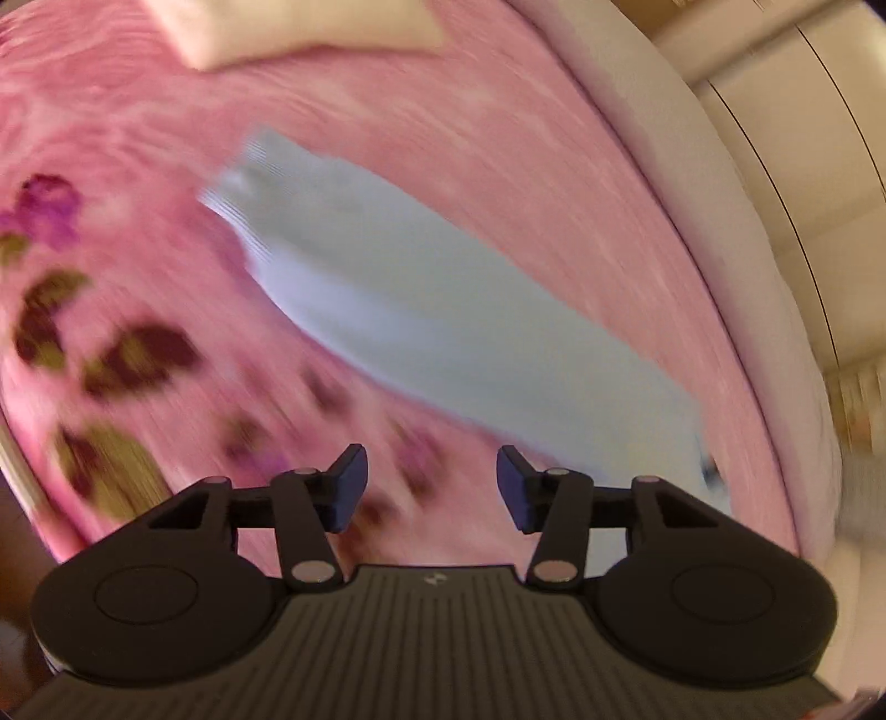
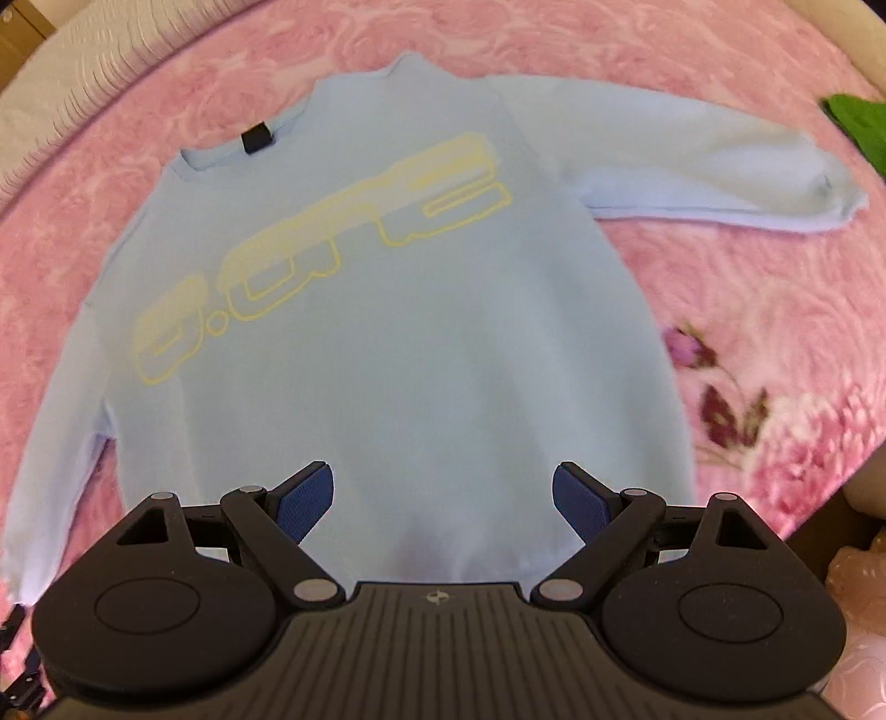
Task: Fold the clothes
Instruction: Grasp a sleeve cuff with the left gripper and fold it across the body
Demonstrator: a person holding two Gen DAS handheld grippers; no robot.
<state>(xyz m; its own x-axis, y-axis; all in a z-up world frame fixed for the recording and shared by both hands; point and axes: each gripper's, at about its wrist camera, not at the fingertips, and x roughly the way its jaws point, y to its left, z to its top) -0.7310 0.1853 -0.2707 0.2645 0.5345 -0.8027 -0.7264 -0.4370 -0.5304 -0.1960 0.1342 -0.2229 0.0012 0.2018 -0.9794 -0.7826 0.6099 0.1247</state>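
A light blue sweatshirt (image 2: 387,332) with pale yellow lettering lies flat, front up, on a pink flowered bedspread (image 2: 747,277). Its right-hand sleeve (image 2: 720,166) stretches out to the side. My right gripper (image 2: 443,498) hovers over the hem, open, nothing between its blue pads. In the blurred left wrist view one blue sleeve (image 1: 415,299) lies slantwise across the bedspread (image 1: 498,166), its ribbed cuff (image 1: 249,183) at the far end. My left gripper (image 1: 432,482) is above the bedspread just beside the sleeve, open and empty.
A cream pillow (image 1: 288,27) lies at the head of the bed. The bed's pale padded edge (image 1: 720,221) curves along the right, with cream cupboard fronts (image 1: 803,138) beyond. A green cloth (image 2: 858,127) lies at the far right of the bed.
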